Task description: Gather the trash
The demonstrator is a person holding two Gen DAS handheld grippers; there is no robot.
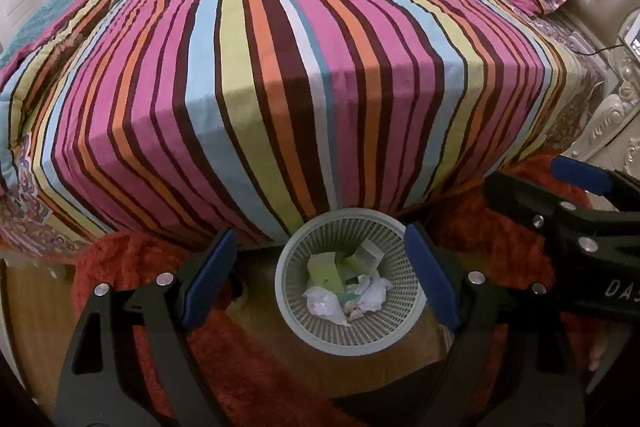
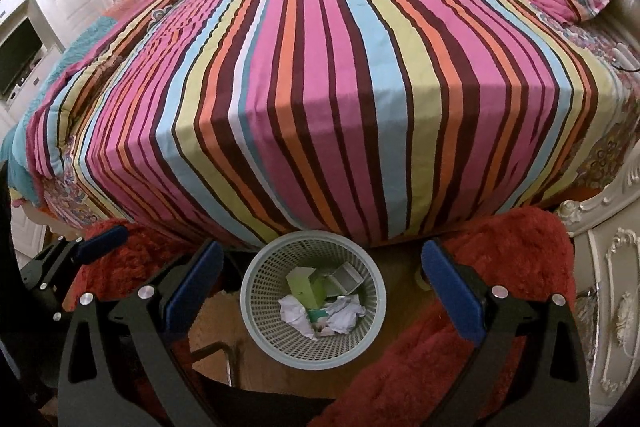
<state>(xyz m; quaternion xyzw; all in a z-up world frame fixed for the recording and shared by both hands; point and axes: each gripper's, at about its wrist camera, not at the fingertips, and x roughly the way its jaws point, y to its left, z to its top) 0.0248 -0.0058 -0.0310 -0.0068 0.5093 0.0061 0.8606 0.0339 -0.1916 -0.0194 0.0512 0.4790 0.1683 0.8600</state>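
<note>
Hovering over the basket [image 1: 349,283], the left gripper [image 1: 320,277] and right gripper [image 2: 322,285] both stand apart and empty; crumpled paper [image 1: 326,303] and small boxes [image 2: 306,285] already lie inside. Collecting looks finished, though trash beyond the striped bed [image 1: 280,67] and red rug [image 2: 500,267] could be hidden; next calls for scanning.

Two handheld grippers, matte black frames, blue pads.
left gripper [image 1: 320,275] and right gripper [image 2: 322,279]: black angular arms with triangular cutouts, round silver screws at the pivots, blue fingers [image 1: 210,277]. White lettering "DA" on the right gripper's side arm, rest cut off at the frame edge.
</note>
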